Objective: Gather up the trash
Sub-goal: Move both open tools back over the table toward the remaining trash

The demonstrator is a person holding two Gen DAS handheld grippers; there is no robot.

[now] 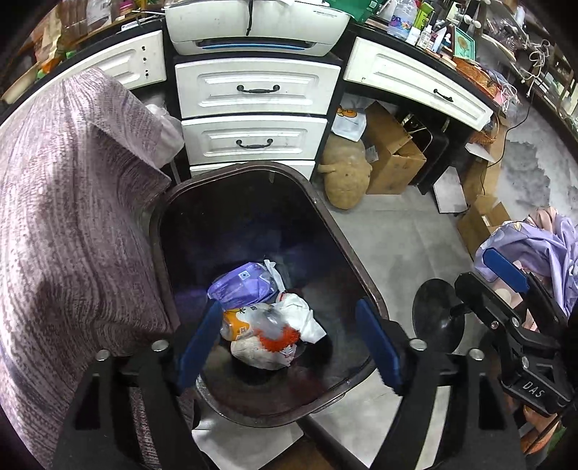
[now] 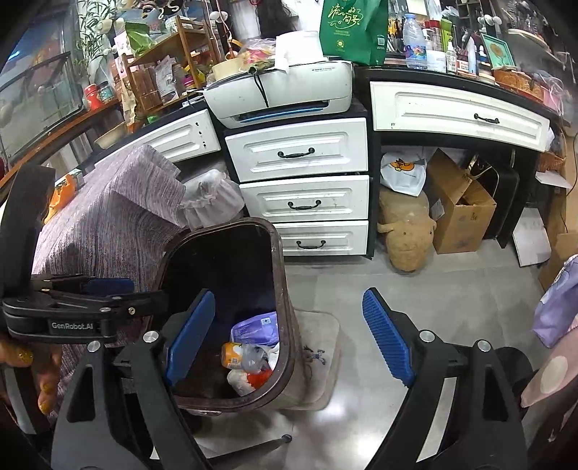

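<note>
A dark brown trash bin (image 1: 361, 274) stands on the floor, also in the right wrist view (image 2: 285, 289). At its bottom lie a purple packet (image 1: 242, 285), a crushed plastic bottle with an orange label (image 1: 249, 323) and white crumpled wrappers (image 1: 301, 314). The same trash shows in the right wrist view (image 2: 249, 356). My left gripper (image 1: 289, 347) is open and empty, held over the bin's mouth. My right gripper (image 2: 289, 336) is open and empty, above the bin's right rim and the floor. The right gripper also shows in the left wrist view (image 1: 505, 289).
A purple-grey fabric seat (image 1: 72, 217) stands left of the bin. White drawers (image 1: 253, 112) with a printer (image 1: 256, 25) on top are behind it. A plush toy (image 1: 343, 173), cardboard boxes (image 1: 393, 152) and lilac clothing (image 1: 542, 246) lie to the right.
</note>
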